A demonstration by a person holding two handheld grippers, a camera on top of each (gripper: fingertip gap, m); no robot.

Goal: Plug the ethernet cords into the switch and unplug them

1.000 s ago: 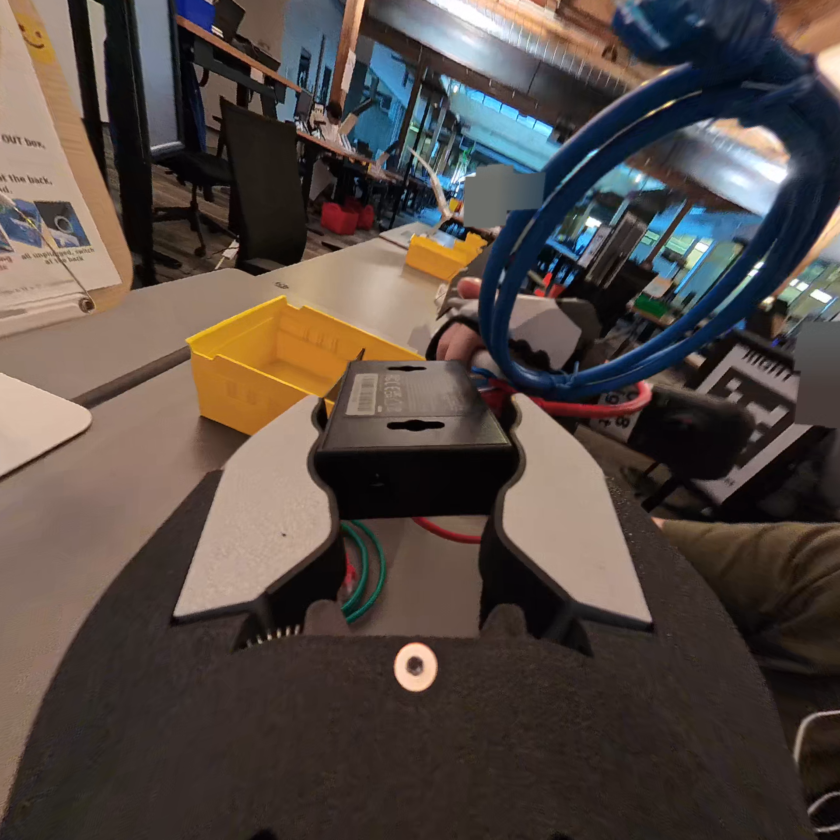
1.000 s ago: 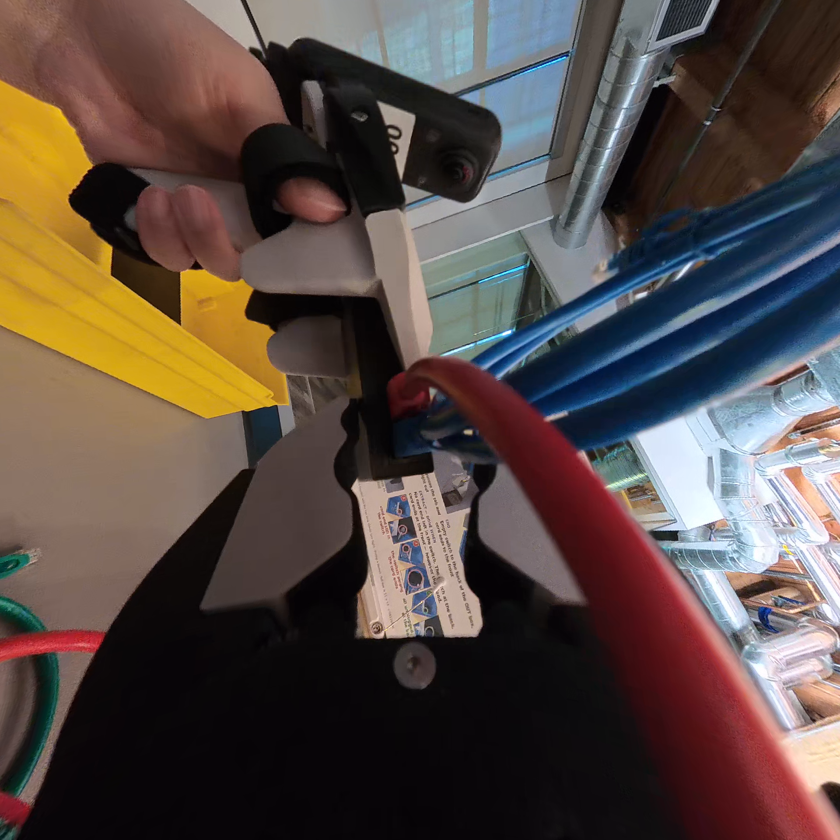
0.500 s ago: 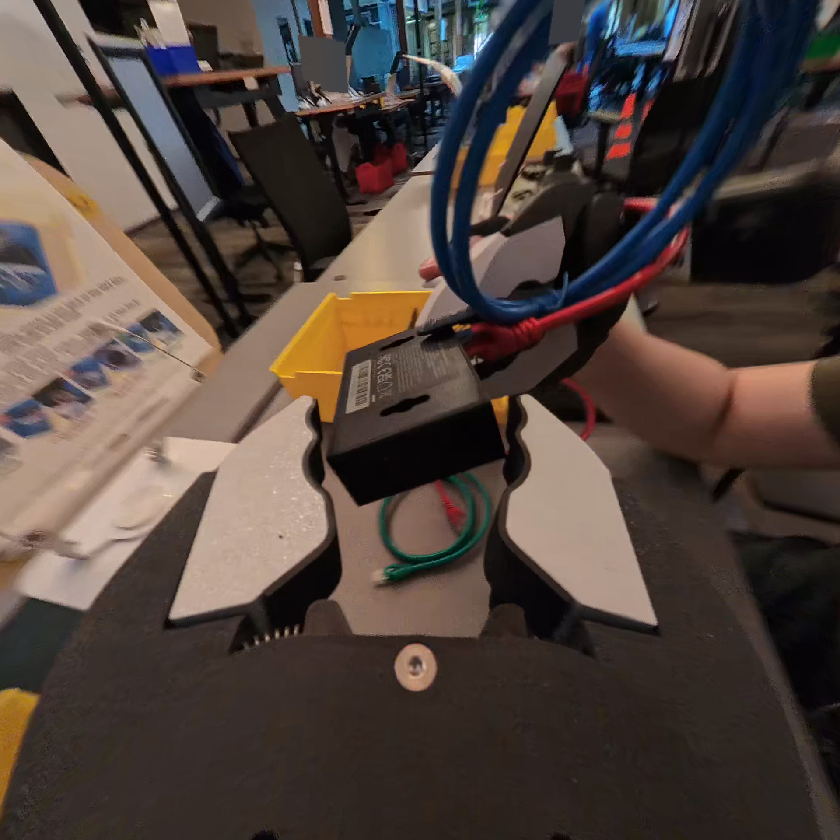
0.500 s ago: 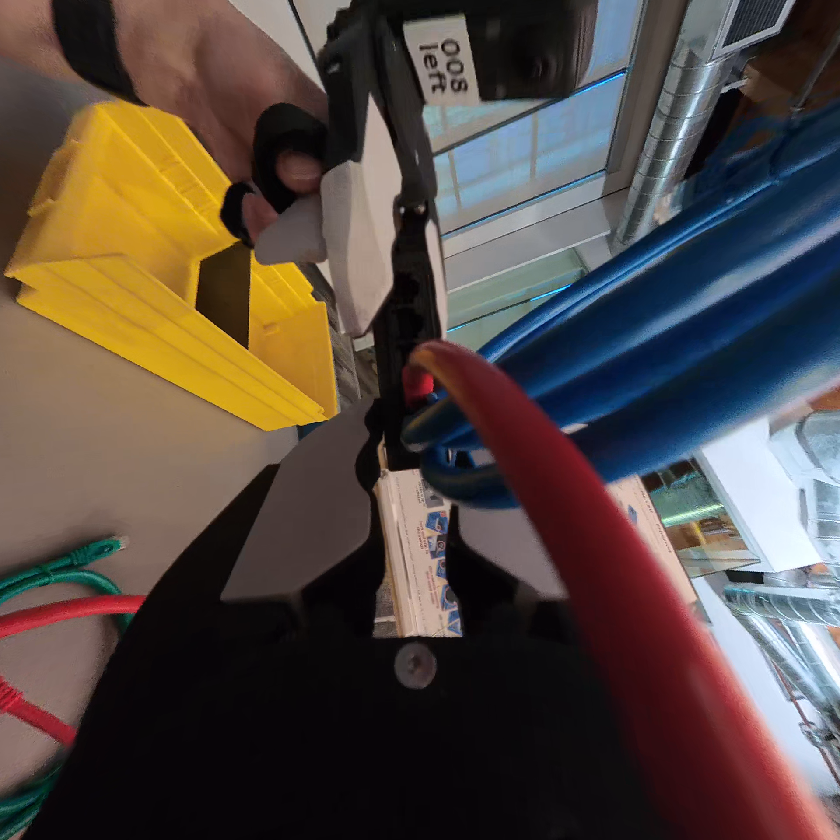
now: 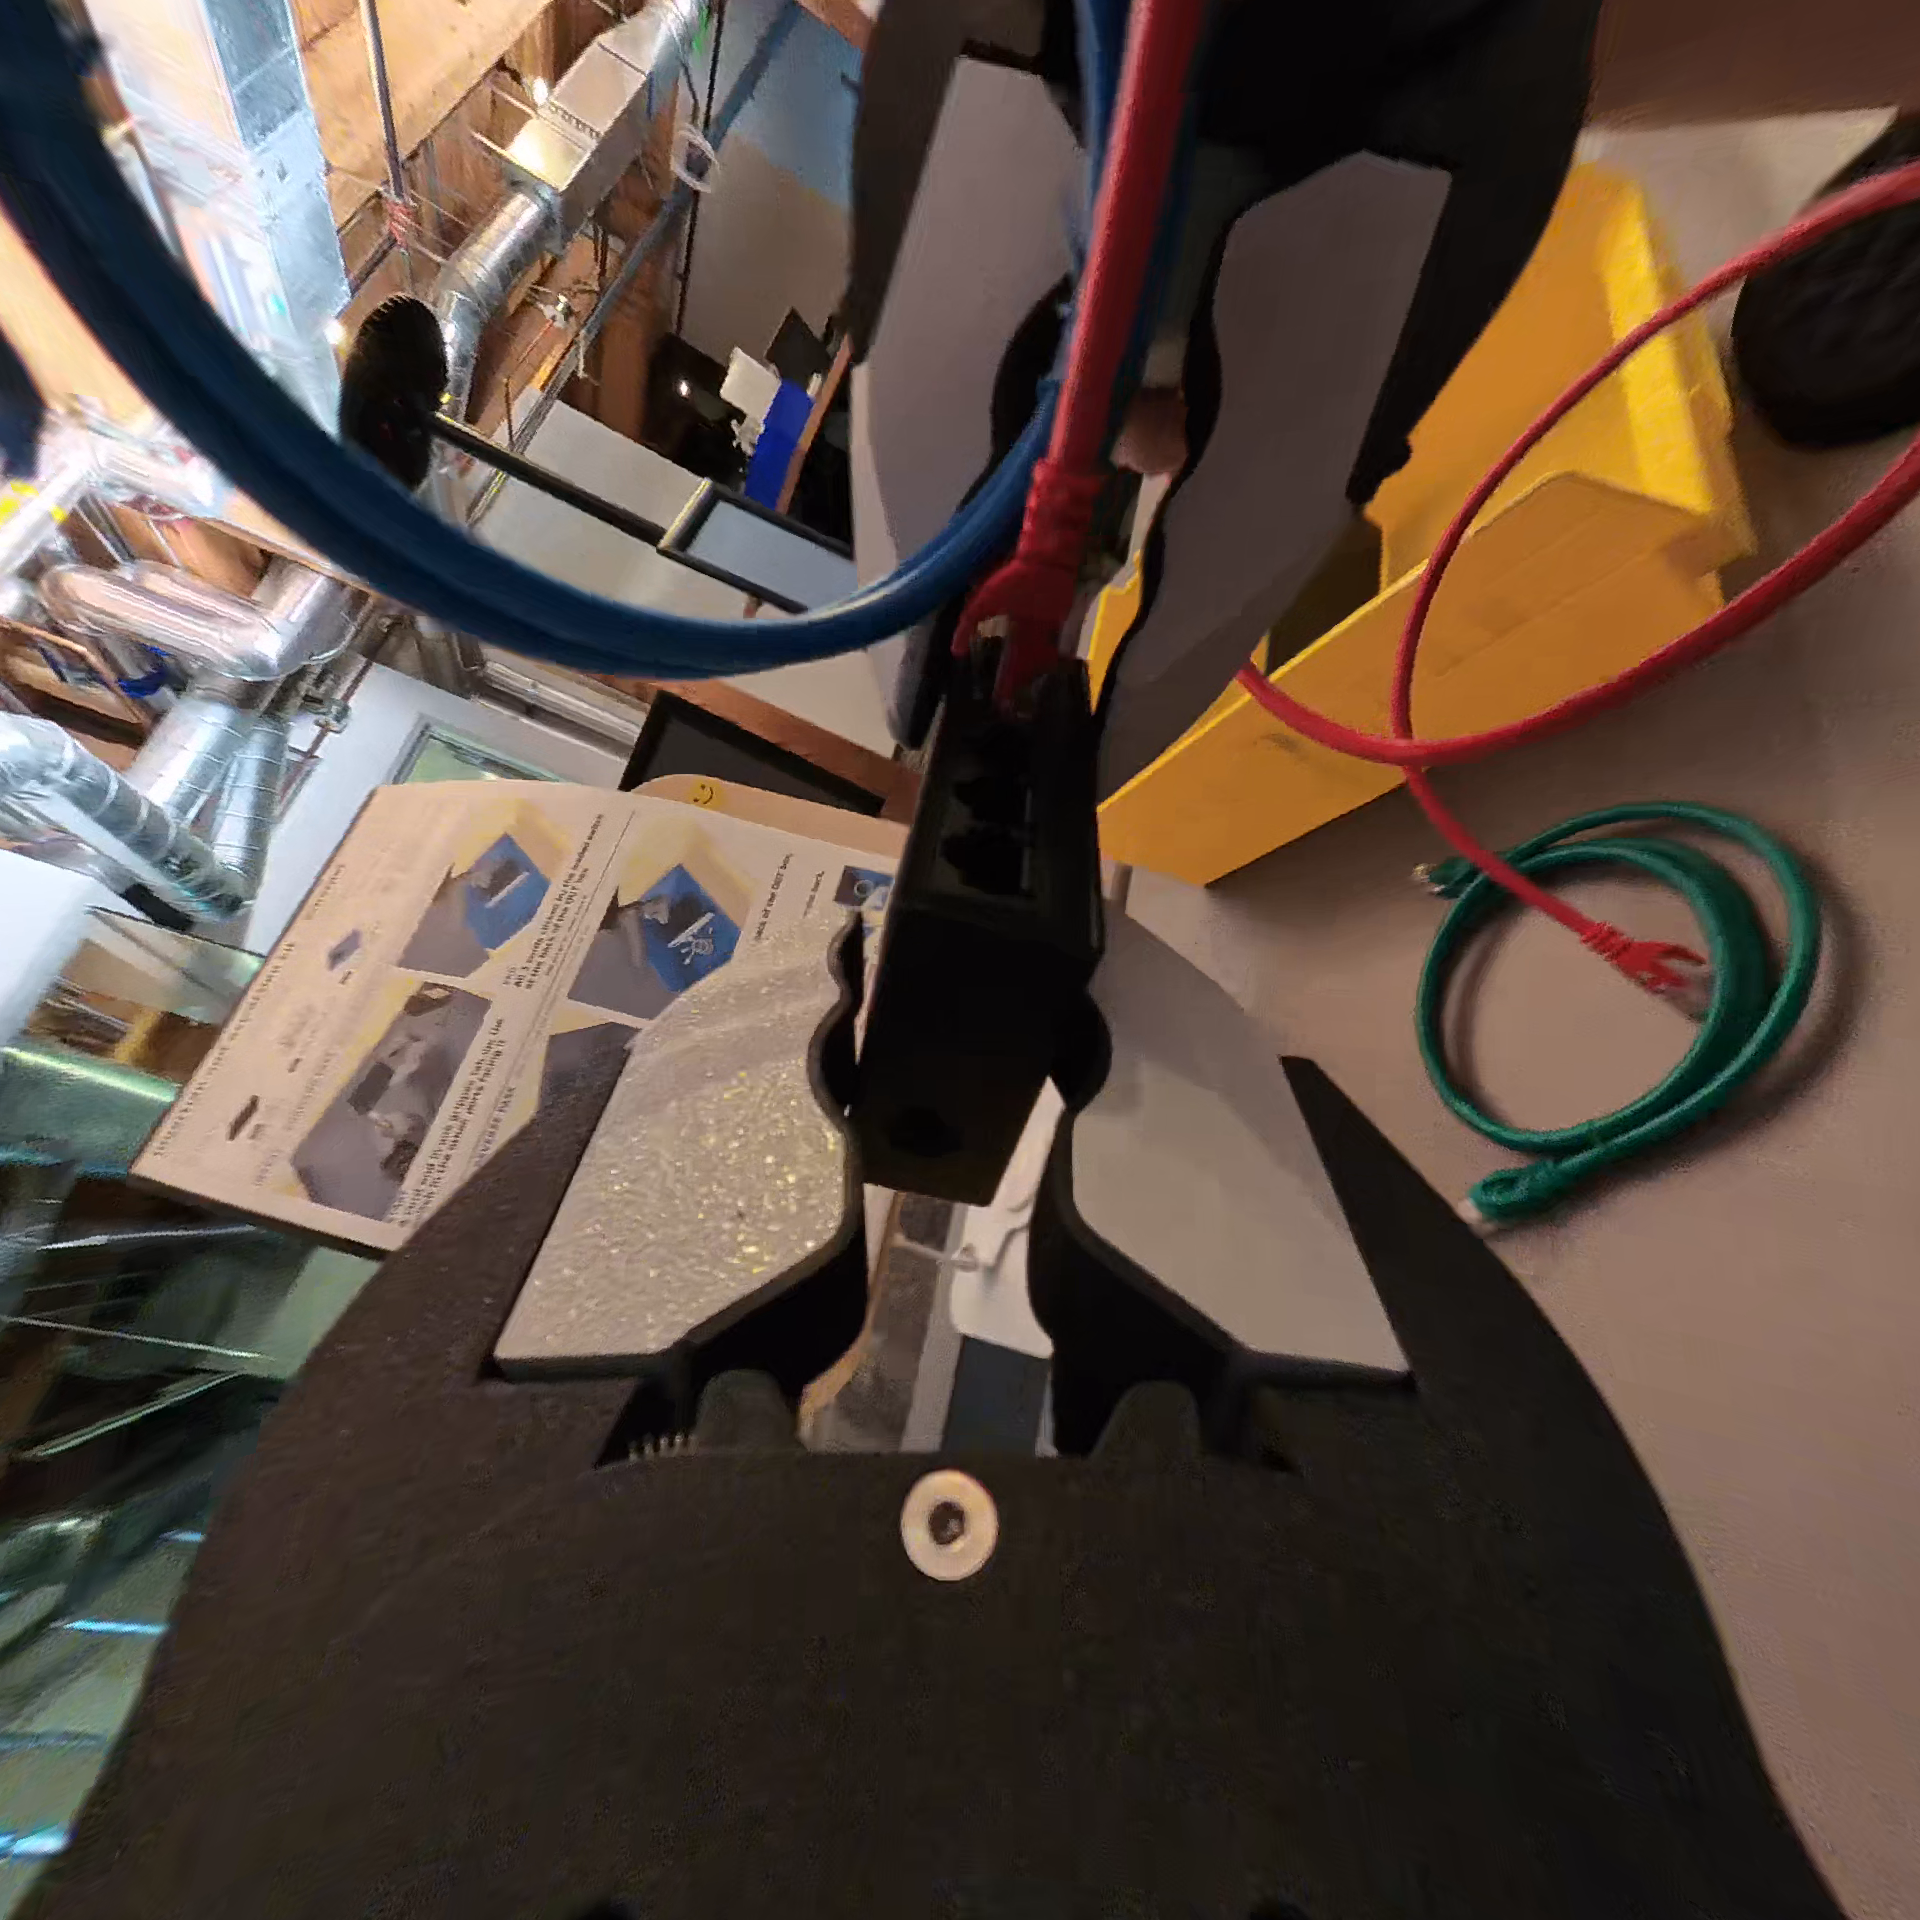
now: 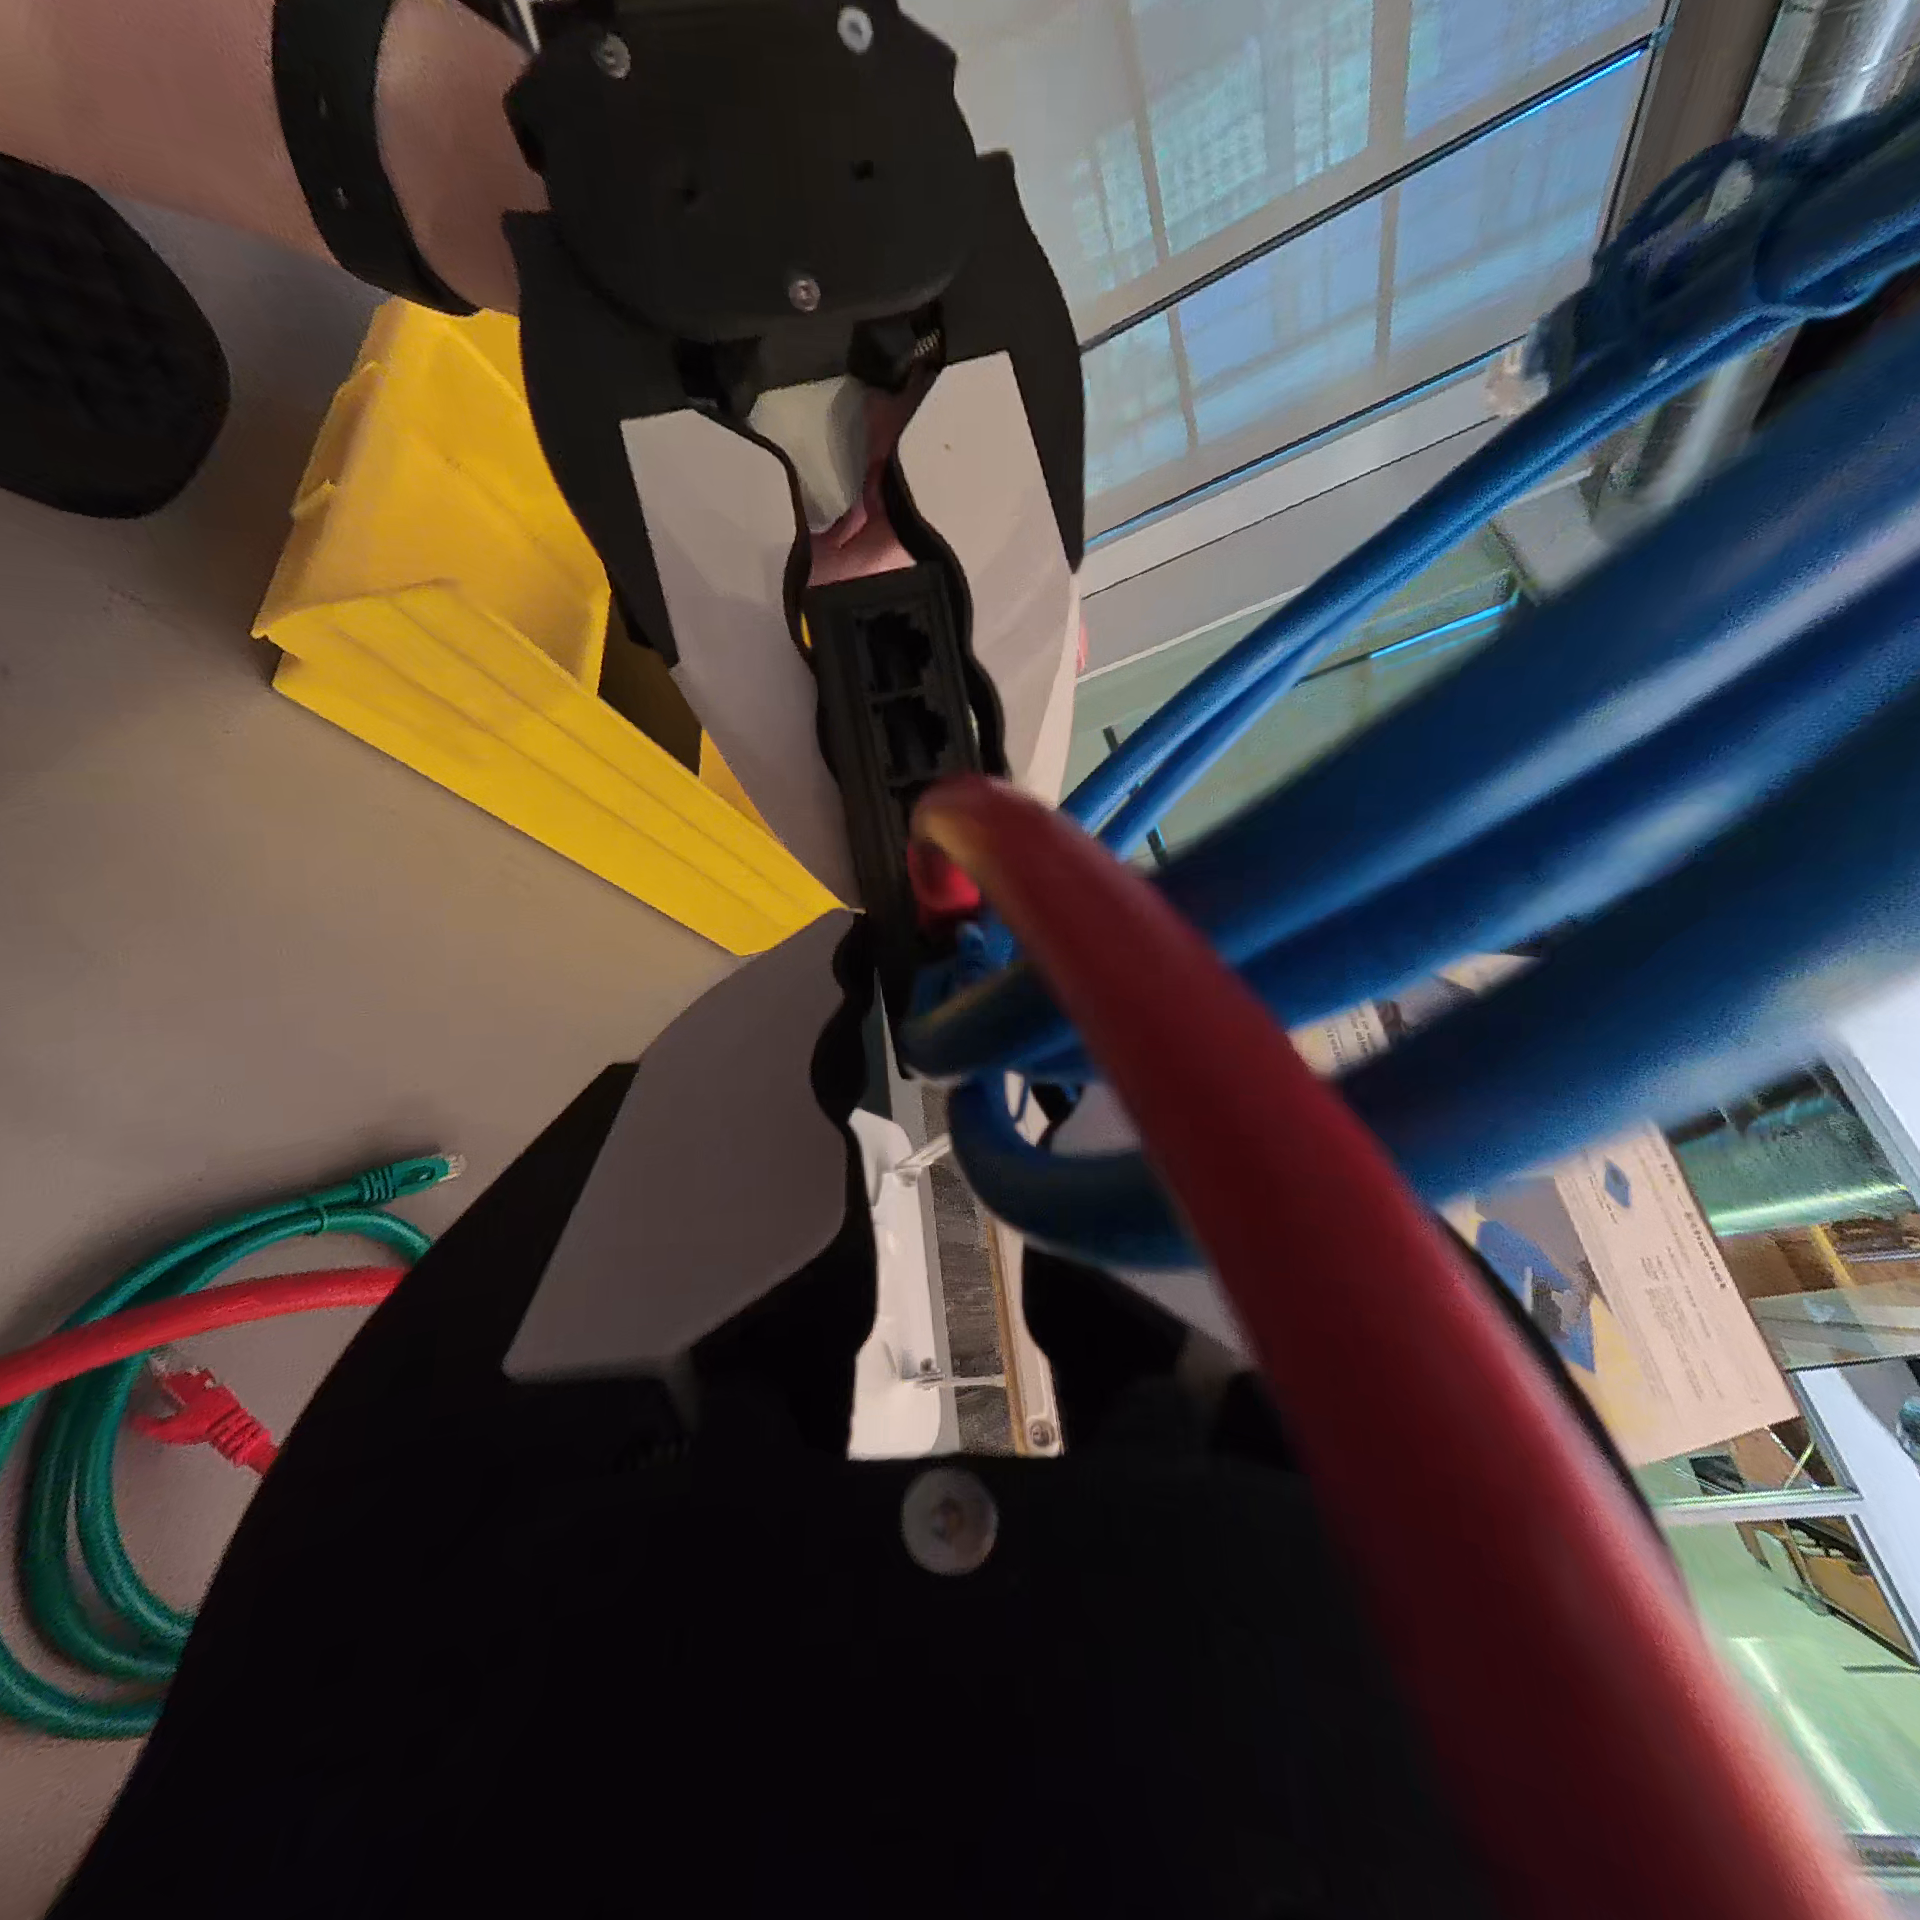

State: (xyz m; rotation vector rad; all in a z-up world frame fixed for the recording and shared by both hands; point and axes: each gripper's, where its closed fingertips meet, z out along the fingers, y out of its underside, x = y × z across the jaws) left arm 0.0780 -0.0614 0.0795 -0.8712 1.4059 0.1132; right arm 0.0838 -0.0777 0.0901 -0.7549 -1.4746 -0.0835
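While the left gripper (image 5: 961, 1049) clamps the black network switch (image 5: 987, 935) by its narrow sides, the port face is turned toward the other tool, so the sockets are free to reach. The switch is lifted off the grey table (image 5: 1714, 1455) and tilted on edge, which I think gives a straight line for the plugs.

The right gripper (image 6: 914, 997) comes from the opposite side. Its fingers stand at the end of the switch where a red ethernet cord (image 6: 1247, 1195) and a blue ethernet cord (image 6: 1507, 852) enter the ports. The cords cover the right finger, so I cannot tell if this gripper is squeezing a plug or is only near it. Two upper ports look empty.

On the table, a coiled green ethernet cord (image 5: 1621, 997) waits, with the free red plug (image 5: 1642, 951) lying across it. A yellow bin (image 5: 1507, 582) stands just behind. Probably the bin is for the cords, but this is only my guess.
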